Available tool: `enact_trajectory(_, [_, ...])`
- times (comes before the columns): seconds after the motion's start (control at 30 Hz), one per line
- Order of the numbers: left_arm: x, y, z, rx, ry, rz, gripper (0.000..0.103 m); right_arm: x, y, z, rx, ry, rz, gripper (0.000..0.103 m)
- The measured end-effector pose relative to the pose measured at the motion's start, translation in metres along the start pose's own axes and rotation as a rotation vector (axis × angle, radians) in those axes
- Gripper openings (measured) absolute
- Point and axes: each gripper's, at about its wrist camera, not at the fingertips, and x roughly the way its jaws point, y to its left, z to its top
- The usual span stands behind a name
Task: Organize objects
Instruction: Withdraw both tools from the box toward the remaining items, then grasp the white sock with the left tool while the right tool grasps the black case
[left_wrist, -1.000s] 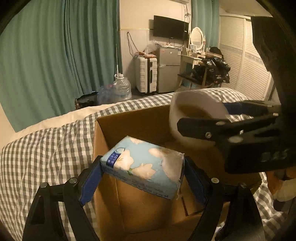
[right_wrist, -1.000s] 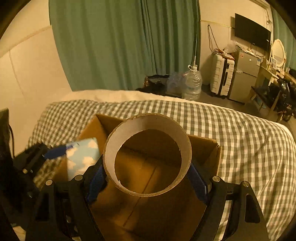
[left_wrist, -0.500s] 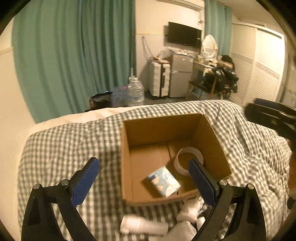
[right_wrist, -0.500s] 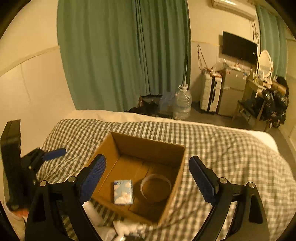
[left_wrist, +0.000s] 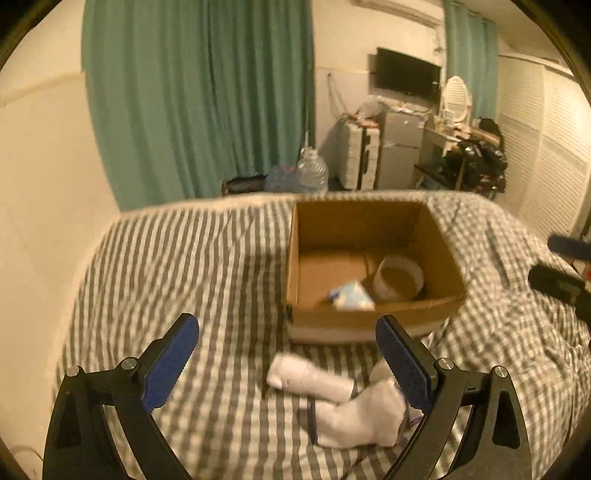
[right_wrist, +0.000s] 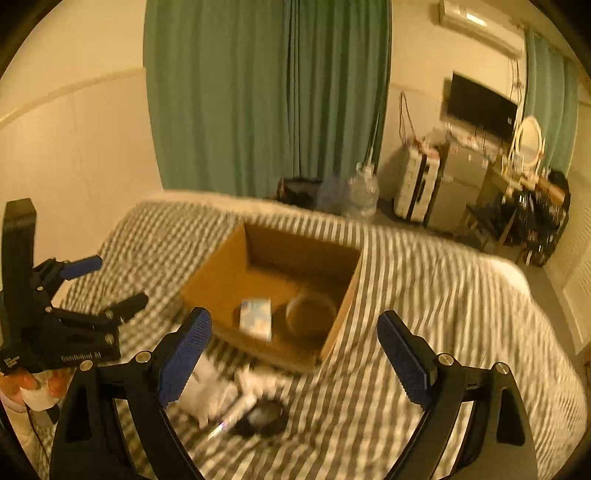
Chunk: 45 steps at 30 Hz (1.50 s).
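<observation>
Left wrist view puts our left gripper with its jaws spread wide and nothing between them, hovering over the checked bedspread just short of the cardboard box; our right gripper is likewise wide apart and empty above the same bed. We judge the step in hand to be the next pick-up, since loose things lie on the cover in front of the box: a white roll and a bundle of white socks beside the left gripper's right pad, and, in the right wrist view, a white packet with a small dark round item near it (too blurred to name). To do it well, we would bring the left jaws down square over the roll, one pad on each long side, and close only once the cloth is out from under the pads — the soft cover gives, so a shallow bite could slip or snag fabric. The socks will squash, so they want a deeper grip across the middle. Inside the box lie two things — a pale blue tissue pack toward the front and a wide cardboard ring just beside it; the remaining floor is bare, with room for more.
</observation>
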Motion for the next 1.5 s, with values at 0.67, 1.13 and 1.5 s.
enact_trajectory(0.67, [0.079,-0.04,-0.095,0.073,0.235,-0.071,0.099,0.12,-0.014,-0.121,0.129,0.391,-0.026,0.068])
enact_trajectory(1.13, [0.096,-0.039,-0.103,-0.063,0.305,-0.279,0.099,0.135,0.004,-0.133,0.064,0.445,0.019,0.016])
enact_trajectory(1.5, [0.072,-0.069,-0.097,0.076,0.192,-0.31,0.029,0.123,0.004,-0.134,0.063,0.399,-0.004,0.012])
